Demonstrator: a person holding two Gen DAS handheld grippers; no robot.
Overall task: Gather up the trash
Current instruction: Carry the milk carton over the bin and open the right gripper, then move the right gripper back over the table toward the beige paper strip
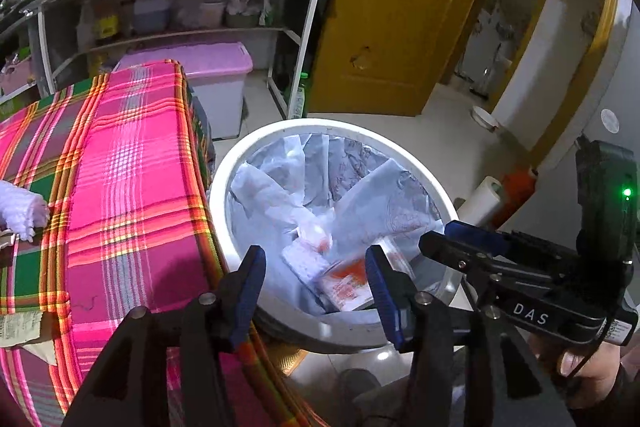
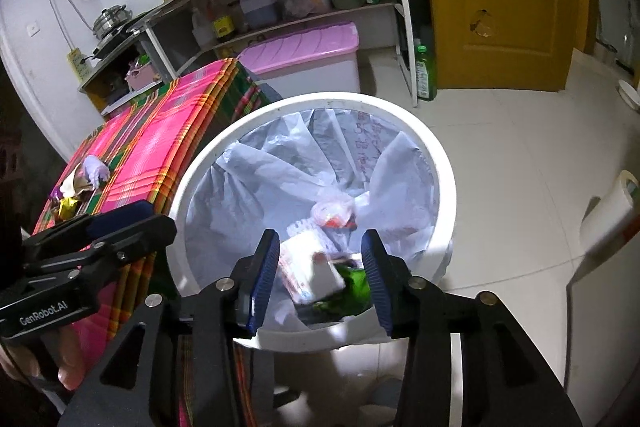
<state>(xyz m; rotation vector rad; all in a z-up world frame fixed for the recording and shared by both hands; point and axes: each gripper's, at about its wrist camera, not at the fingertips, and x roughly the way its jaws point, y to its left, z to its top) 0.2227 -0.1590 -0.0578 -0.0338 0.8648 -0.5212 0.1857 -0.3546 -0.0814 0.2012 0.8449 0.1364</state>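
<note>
Both grippers hung over the white bin (image 1: 224, 183), side by side. Nothing sat between the blue pads of the left gripper (image 1: 316, 291), whose jaws stood apart; likewise the right gripper (image 2: 320, 279), released. Wrappers (image 1: 344, 283) and a blurred white scrap (image 2: 326, 277) lay in the bin's liner. To the left, more trash (image 2: 76, 187) remained at the plaid table's (image 1: 132, 163) far edge.
</note>
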